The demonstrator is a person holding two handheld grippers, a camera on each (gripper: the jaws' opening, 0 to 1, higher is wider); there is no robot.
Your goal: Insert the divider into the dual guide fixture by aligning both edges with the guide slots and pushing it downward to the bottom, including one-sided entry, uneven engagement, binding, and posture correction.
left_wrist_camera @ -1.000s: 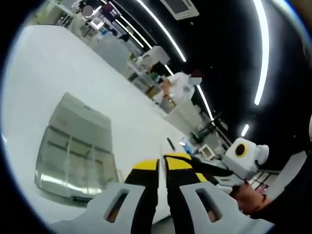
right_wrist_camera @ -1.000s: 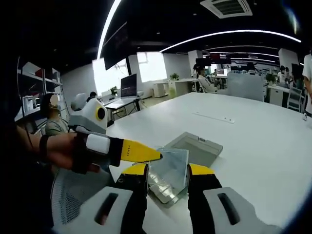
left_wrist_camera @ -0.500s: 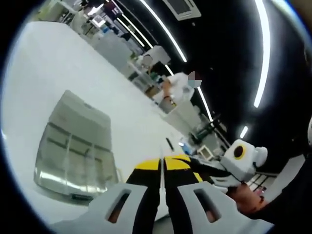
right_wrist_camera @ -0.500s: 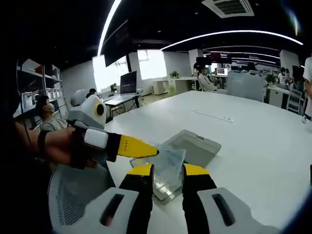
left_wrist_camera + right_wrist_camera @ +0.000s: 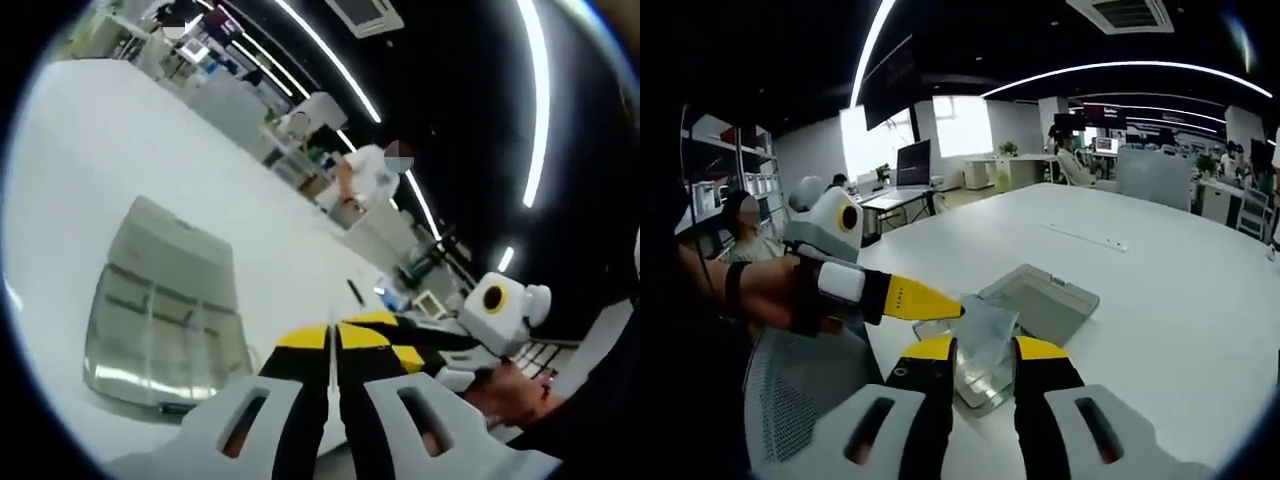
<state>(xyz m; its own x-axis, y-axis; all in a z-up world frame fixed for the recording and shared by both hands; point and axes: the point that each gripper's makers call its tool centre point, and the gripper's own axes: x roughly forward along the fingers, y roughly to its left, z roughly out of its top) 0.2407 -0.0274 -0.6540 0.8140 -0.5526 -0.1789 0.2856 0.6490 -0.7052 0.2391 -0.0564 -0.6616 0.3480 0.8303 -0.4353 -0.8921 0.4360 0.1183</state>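
Right claw (image 5: 983, 352) clamping clear divider (image 5: 983, 330), white table (image 5: 1160, 290), open-plan office

In the left gripper view I saw my left gripper (image 5: 329, 345) with its yellow-tipped fingers (image 5: 300, 338) pressed nearly together on the thin edge of the clear divider (image 5: 329, 360). The grey fixture (image 5: 160, 300) lay flat on the white surface (image 5: 90, 150), off to the left of the fingers. The right gripper (image 5: 440, 350) came in from the right, just beside my fingers. A person in white (image 5: 368, 175) stood far back.
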